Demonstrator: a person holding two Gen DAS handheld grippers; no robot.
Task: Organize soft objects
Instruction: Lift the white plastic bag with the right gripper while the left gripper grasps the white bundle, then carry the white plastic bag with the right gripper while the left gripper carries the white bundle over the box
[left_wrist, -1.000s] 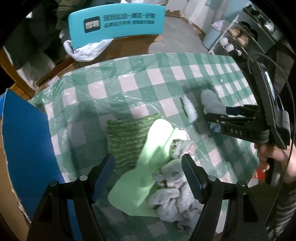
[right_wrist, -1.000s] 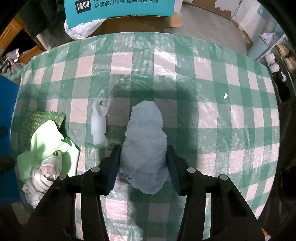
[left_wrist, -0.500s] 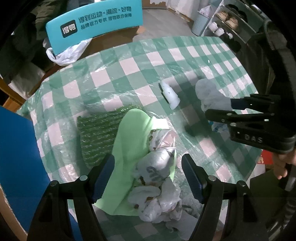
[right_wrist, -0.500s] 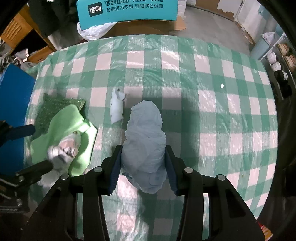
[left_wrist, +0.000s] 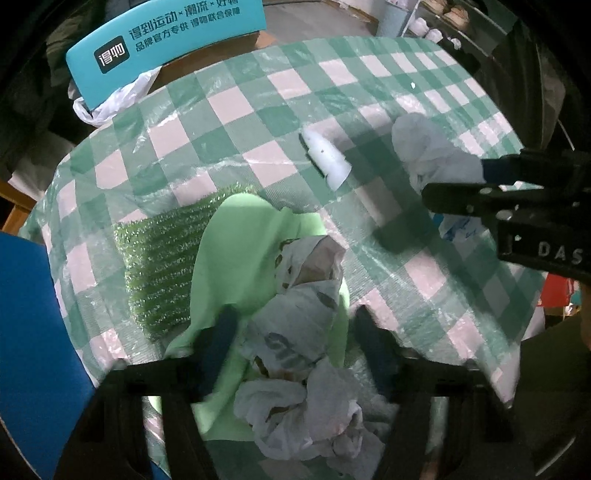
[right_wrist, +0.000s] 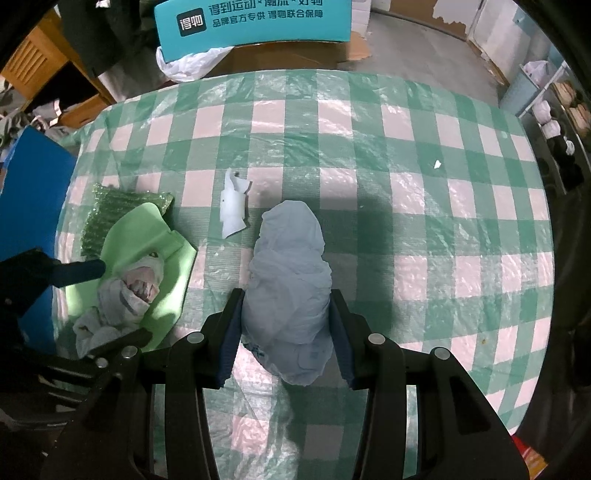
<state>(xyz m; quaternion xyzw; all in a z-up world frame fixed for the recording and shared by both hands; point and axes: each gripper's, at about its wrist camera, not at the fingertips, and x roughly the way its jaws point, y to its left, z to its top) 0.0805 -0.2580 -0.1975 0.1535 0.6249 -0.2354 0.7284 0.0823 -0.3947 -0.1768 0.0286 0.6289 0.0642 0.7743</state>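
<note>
A crumpled white printed wad (left_wrist: 295, 332) lies on a light green cloth (left_wrist: 240, 258), which overlaps a glittery green pad (left_wrist: 162, 266). My left gripper (left_wrist: 295, 343) points down over the wad with a finger on either side. Its jaws are closing, and I see no pad pressing on the wad. From the right wrist view the left gripper (right_wrist: 122, 301) straddles the same wad (right_wrist: 125, 291) at the table's left edge. My right gripper (right_wrist: 286, 332) is shut on a pale blue crumpled bundle (right_wrist: 288, 273), held just above the checked tablecloth (right_wrist: 406, 221).
A small white scrap (right_wrist: 232, 206) lies between the green cloth and the blue bundle. A blue board (left_wrist: 33, 332) stands against the table's left edge. Behind the table a teal chair back (right_wrist: 255, 22) carries a white plastic bag (right_wrist: 192, 62). A shelf stands at the far right.
My left gripper has come down closer to the white wad and its jaws have narrowed around it. The right gripper keeps its hold on the blue bundle and has risen slightly.
</note>
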